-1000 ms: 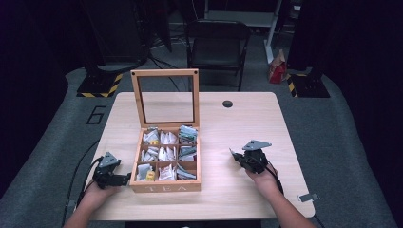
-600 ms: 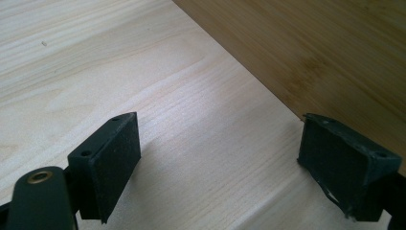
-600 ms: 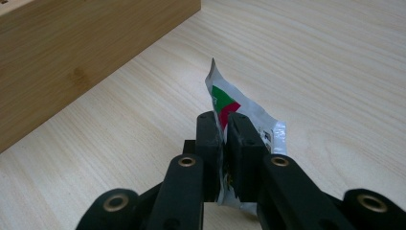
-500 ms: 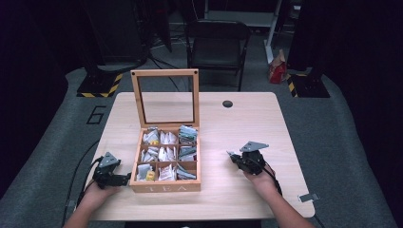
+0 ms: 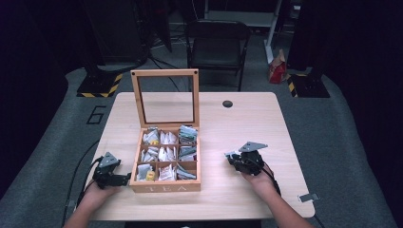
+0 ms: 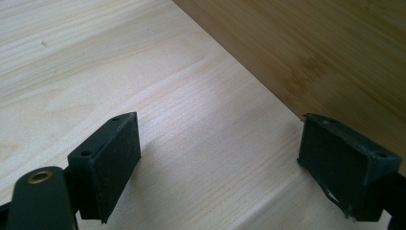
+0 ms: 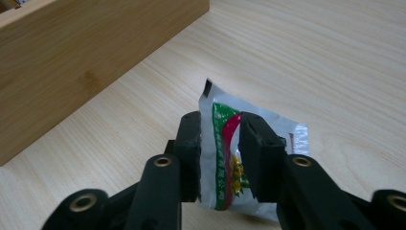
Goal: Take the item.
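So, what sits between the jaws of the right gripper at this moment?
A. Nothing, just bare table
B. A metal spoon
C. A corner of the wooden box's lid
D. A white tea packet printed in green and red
D: the right gripper view shows the tea packet standing between the jaws of the right gripper, which have just been opening, with the wooden tea box off to the side.

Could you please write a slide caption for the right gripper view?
Right hand-held gripper, jaws just opening, straddles a white, green-and-red printed sachet beside the wooden tea box.
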`<state>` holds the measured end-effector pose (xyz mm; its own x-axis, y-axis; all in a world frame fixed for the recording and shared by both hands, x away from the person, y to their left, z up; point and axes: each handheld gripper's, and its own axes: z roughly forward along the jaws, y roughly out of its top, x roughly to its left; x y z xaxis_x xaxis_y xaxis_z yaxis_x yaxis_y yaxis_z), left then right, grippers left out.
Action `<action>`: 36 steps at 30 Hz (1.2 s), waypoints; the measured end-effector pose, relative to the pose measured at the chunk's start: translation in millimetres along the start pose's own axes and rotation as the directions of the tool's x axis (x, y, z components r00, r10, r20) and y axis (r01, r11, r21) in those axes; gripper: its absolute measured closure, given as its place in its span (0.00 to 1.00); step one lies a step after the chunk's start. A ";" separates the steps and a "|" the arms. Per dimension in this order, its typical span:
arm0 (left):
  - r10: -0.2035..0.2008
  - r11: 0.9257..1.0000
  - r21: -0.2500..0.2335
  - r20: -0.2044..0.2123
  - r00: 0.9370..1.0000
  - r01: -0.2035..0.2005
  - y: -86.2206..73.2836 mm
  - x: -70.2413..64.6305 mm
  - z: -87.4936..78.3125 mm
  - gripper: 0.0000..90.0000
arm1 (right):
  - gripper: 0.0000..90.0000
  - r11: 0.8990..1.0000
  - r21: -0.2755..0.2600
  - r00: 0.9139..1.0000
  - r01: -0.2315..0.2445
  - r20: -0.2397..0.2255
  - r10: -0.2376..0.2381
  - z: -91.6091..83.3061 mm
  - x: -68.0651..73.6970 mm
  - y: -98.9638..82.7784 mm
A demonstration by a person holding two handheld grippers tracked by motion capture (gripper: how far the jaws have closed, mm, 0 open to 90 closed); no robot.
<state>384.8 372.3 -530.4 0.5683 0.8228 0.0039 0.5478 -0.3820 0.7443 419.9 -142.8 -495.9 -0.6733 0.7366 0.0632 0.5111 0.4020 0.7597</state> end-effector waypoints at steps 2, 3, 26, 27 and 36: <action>0.000 1.000 0.001 -0.001 1.000 0.000 0.0 0.0 -0.1 0.15 | 0.71 1.000 -0.006 1.000 0.009 0.000 -0.009 -0.3 0.2 0.6; -0.001 1.000 0.001 -0.001 1.000 0.001 0.0 0.0 -0.1 0.15 | 0.69 1.000 -0.008 1.000 0.005 -0.007 -0.005 -0.1 0.3 0.8; -0.002 1.000 0.000 0.000 1.000 0.002 0.0 -0.1 -0.1 0.15 | 0.54 0.997 -0.067 0.999 -0.036 -0.030 0.034 -14.3 1.8 15.1; -0.001 1.000 0.000 0.000 1.000 0.001 0.0 -0.1 0.0 0.15 | 0.53 0.997 -0.068 0.999 -0.039 -0.024 0.037 -16.0 0.8 15.6; -0.001 1.000 0.000 0.000 1.000 0.001 0.0 -0.1 -0.1 0.15 | 0.51 0.993 -0.095 0.998 -0.065 -0.013 0.064 -24.9 -4.6 16.4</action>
<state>384.7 372.2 -530.4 0.5675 0.8234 0.0031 0.5488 -0.3810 0.7441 418.1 -153.1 -467.6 -0.6460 0.7538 0.1204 0.5010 0.2996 0.8119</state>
